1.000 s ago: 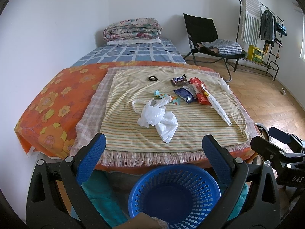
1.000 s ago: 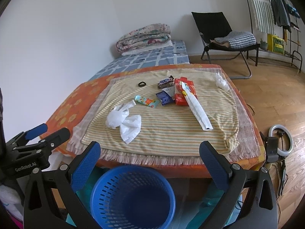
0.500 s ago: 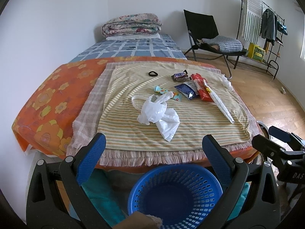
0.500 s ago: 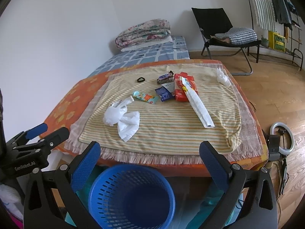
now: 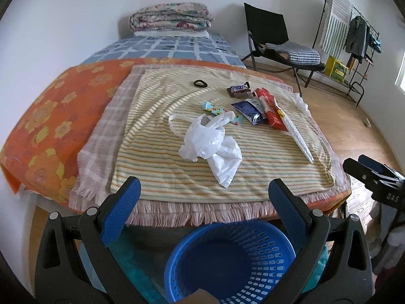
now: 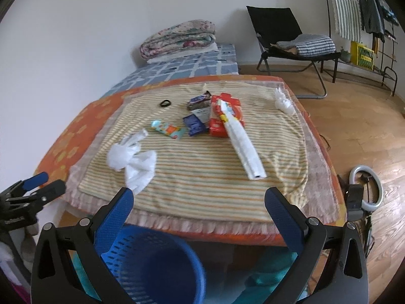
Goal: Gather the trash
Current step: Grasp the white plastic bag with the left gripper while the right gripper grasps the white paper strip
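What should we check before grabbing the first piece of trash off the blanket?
1. Left tool open, holding nothing: ok.
2. Right tool open, holding nothing: ok.
3. Blue basket upright, below the bed's near edge: ok.
4. Basket has room: ok, no trash seen inside.
5. White plastic bag nearest, nothing lying on it: ok.
6. Black hair tie counts as trash: cannot tell.

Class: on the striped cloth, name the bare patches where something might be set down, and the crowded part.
Bare: the near strip between the white plastic bag and the fringe; the left side beside the checked border; the far-left corner by the black hair tie. Crowded: wrappers around the Snickers bar.
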Available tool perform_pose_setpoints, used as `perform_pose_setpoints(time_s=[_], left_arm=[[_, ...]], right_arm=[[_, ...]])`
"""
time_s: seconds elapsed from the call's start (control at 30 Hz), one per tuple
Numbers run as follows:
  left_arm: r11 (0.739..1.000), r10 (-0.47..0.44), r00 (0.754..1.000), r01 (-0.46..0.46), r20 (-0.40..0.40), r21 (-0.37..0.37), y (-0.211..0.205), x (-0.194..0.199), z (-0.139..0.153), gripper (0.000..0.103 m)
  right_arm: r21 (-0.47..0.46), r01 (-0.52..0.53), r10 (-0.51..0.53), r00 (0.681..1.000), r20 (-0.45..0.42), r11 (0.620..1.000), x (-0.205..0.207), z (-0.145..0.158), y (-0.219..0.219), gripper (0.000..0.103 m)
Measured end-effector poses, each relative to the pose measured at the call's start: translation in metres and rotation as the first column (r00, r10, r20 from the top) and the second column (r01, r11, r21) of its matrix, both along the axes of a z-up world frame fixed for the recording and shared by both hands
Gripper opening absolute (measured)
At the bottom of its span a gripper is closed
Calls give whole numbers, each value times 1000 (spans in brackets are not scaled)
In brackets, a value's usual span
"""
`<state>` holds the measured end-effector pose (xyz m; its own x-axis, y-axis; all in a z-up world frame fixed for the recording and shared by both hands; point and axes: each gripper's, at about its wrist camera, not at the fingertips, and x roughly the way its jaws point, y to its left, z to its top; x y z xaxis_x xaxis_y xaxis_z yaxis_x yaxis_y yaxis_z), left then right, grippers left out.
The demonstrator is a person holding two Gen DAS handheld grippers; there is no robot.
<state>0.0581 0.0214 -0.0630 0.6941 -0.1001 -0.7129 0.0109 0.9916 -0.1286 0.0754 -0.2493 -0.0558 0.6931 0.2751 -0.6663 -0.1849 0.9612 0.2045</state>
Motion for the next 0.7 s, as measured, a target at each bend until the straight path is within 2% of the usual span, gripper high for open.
perform_pose_setpoints(time_s=[0.17, 0.23, 0.4, 0.5, 0.6, 0.7], left_arm=[[1000, -6, 1000, 5, -21, -25, 6, 21, -7, 102], [1000, -8, 999, 7, -34, -23, 7, 31, -10, 98], [999, -38, 997, 36, -64, -27, 5, 58, -21, 96], [999, -47, 995, 44, -88, -28, 3, 73, -28, 86], [999, -53, 993, 52, -101, -12, 1, 88, -36, 85], [998, -59, 991, 59, -120, -3, 0, 101, -43, 78]], right_arm=[[-53, 2, -3, 1000, -8, 999, 23, -6, -8, 103], [-70, -7, 6, 1000, -14, 998, 33, -8, -10, 103], [-88, -39, 35, 998, -45, 995, 61, -16, -14, 103], [-73, -45, 40, 996, -76, 996, 80, -22, -19, 103], [-63, -48, 41, 993, -108, 997, 101, -31, -23, 103], [-64, -47, 38, 991, -131, 997, 120, -40, -26, 103]])
